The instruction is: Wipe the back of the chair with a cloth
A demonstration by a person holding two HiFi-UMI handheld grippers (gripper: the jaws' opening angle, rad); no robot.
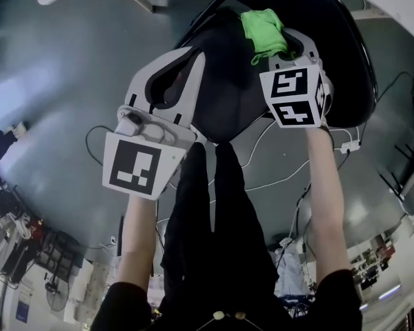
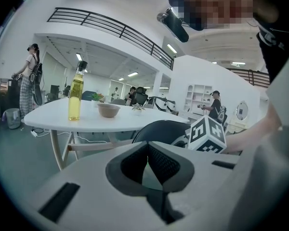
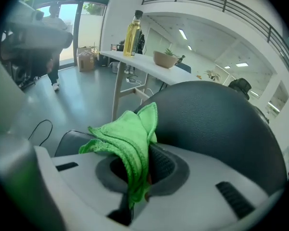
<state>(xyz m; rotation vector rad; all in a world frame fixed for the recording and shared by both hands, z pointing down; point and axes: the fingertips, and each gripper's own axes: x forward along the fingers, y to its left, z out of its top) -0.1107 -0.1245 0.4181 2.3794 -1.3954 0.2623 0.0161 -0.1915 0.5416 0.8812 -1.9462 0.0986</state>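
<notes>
Cloth [image 3: 127, 138] ready at the chair back [image 3: 216, 119]
Your right tongs [image 3: 143, 170] clench the cloth, your left tongs [image 2: 148, 160] are closed and empty; press flat ahead, sweep evenly.

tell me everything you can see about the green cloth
The green cloth is a bright, soft-looking, microfibre-like rag with a stitched edge, folded into several layers. The right gripper is shut on its lower part; one fold droops left over the jaw and a pointed corner stands up. It sits just in front of the black chair back; whether they touch cannot be told.
</notes>
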